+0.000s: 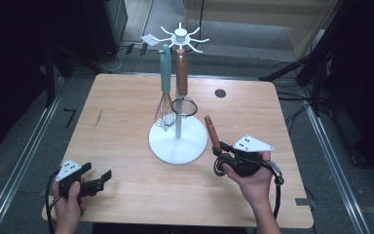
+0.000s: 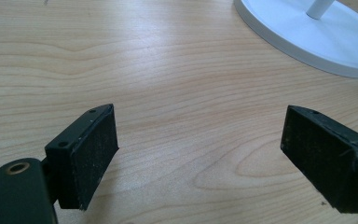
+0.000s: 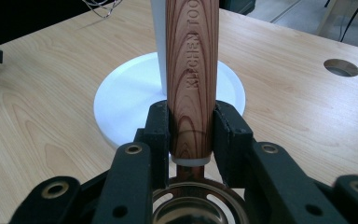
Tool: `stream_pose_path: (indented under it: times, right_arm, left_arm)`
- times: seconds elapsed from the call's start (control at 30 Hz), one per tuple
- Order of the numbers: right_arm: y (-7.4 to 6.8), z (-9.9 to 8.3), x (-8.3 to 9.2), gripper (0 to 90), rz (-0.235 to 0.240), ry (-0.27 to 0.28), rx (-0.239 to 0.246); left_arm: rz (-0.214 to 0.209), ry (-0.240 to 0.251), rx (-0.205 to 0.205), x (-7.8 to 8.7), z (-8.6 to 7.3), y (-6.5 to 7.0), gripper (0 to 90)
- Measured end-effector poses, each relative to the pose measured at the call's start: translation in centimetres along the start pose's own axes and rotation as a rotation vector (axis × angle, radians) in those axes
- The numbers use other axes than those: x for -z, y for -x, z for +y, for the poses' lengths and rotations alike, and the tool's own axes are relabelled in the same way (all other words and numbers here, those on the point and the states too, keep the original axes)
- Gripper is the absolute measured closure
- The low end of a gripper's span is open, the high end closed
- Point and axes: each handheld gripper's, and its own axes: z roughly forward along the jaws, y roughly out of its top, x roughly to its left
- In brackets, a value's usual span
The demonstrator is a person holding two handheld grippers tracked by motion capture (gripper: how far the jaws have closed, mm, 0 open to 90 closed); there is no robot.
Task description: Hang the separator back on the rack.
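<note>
The left claw (image 2: 198, 149) is seen with its two black jaws spread wide apart, nothing held between them. Light wood-grain table (image 2: 168, 84) is seen beneath and beyond the jaws. A round white base (image 2: 307, 42) with a white pole (image 2: 320, 8) rising from it is seen at the upper right.

Left claw (image 2: 200, 154) gapes; right claw (image 3: 191, 135) (seemingly) clamped.
</note>
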Motion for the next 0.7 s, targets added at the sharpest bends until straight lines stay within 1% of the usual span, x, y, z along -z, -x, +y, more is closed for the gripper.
stream_pose_path:
  times: [0.07, 0.17, 0.37, 0.43, 0.7]
  right_arm:
    - [-0.1, 0.0, 0.0, 70.5, -0.010, 0.011, 0.007]
    - [-0.2, 0.0, 0.2, 70.5, -0.017, 0.028, 0.004]
    - [-0.3, 0.3, 0.5, 70.5, -0.010, 0.048, -0.001]
    - [-0.3, 0.3, 0.6, 70.5, -0.016, 0.058, 0.000]
    - [-0.2, 0.7, 1.2, 70.5, -0.012, 0.093, -0.017]
  left_arm:
    - [-0.003, -0.001, 0.001, 0.0, 0.0, 0.0, 11.3]
    - [-0.002, 0.000, 0.002, 0.0, 0.0, 0.0, 11.4]
    - [0.004, 0.003, 0.000, 0.0, 0.0, 0.0, 11.4]
    - [0.005, 0.004, 0.000, 0.0, 0.0, 0.0, 11.4]
    - [0.010, 0.007, -0.002, 0.0, 0.0, 0.0, 11.4]
